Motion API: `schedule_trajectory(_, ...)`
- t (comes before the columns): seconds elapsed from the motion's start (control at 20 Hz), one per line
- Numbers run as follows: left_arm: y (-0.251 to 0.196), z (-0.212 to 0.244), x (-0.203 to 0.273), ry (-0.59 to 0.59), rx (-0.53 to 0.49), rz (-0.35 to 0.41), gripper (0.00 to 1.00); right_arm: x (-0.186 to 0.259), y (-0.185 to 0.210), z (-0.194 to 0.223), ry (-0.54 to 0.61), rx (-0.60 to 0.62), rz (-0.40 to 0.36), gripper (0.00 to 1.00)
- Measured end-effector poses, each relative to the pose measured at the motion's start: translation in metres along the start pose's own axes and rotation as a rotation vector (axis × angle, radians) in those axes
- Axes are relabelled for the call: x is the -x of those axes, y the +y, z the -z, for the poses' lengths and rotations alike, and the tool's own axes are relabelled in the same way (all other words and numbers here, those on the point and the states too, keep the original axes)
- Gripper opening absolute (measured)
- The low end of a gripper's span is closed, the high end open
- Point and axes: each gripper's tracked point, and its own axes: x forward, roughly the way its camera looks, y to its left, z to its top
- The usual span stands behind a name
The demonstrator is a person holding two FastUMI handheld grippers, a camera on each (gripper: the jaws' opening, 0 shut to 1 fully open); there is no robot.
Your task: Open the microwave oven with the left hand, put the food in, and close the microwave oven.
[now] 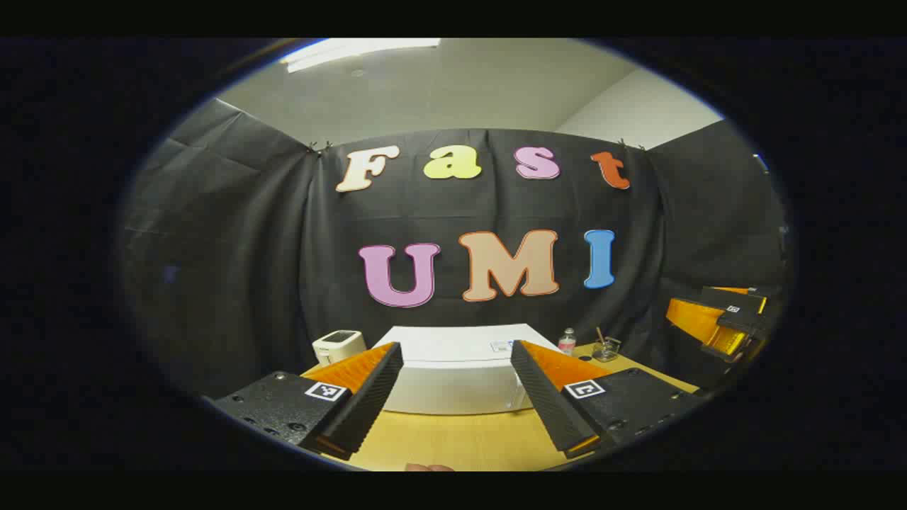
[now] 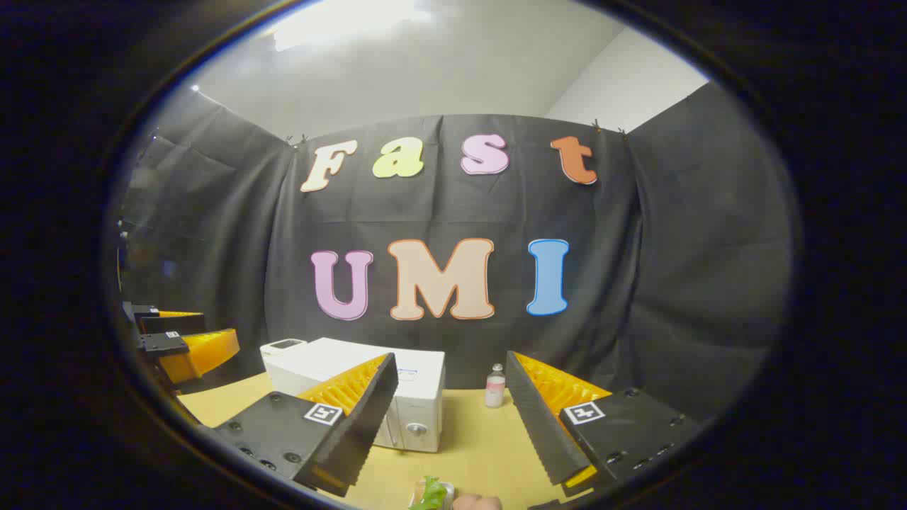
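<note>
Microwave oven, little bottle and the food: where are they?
microwave oven [image 2: 414, 404]: right gripper view, front panel.
little bottle [image 2: 495, 387]: right gripper view, its body.
food [image 2: 431, 496]: right gripper view, green leafy part.

A white microwave oven [image 2: 414, 400] stands shut on the table, the food [image 2: 434, 494], seemingly leafy, lying before it.

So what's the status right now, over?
Left gripper open, empty. Right gripper open, empty. Microwave door shut, untouched; food on table. Small bottle beside microwave, not in the way.
</note>
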Motion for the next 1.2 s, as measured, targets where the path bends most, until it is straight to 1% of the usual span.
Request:
schedule_trajectory(0.15,-0.004,-0.001,0.001,0.001,-0.006,-0.001,0.96,-0.002,-0.002,-0.003,-0.011,0.007,-0.007,0.97)
schedule_trajectory(0.2,-0.006,-0.002,0.001,-0.002,-0.007,0.001,0.94,-0.003,-0.004,-0.001,-0.008,0.011,-0.007,0.96)
schedule_trajectory(0.3,-0.014,-0.005,0.002,-0.018,-0.001,0.021,0.96,-0.005,-0.004,0.001,-0.003,0.012,-0.007,0.96)
schedule_trajectory(0.5,-0.017,-0.008,0.002,-0.026,-0.039,0.020,0.96,-0.008,-0.002,0.000,-0.012,0.010,-0.021,0.96)
schedule_trajectory(0.65,-0.020,-0.005,0.000,-0.017,-0.029,0.020,0.94,-0.008,-0.001,0.003,-0.007,0.017,-0.029,0.96)
schedule_trajectory(0.75,-0.018,-0.002,0.000,-0.012,-0.030,0.014,0.96,-0.007,-0.002,0.005,-0.004,0.015,-0.029,0.96)
schedule_trajectory(0.9,-0.018,0.002,-0.001,-0.004,-0.028,0.006,0.94,-0.008,-0.005,0.007,0.001,0.017,-0.026,0.96)
schedule_trajectory(0.95,-0.018,0.002,-0.001,-0.001,-0.026,0.003,0.96,-0.008,-0.006,0.006,0.000,0.016,-0.024,0.96)
schedule_trajectory(1.1,-0.016,0.004,-0.002,0.000,-0.025,0.003,0.96,-0.009,-0.006,0.005,0.000,0.007,-0.025,0.96)
schedule_trajectory(1.2,-0.016,0.003,-0.001,-0.002,-0.025,0.006,0.94,-0.010,-0.007,0.006,0.000,0.010,-0.025,0.96)
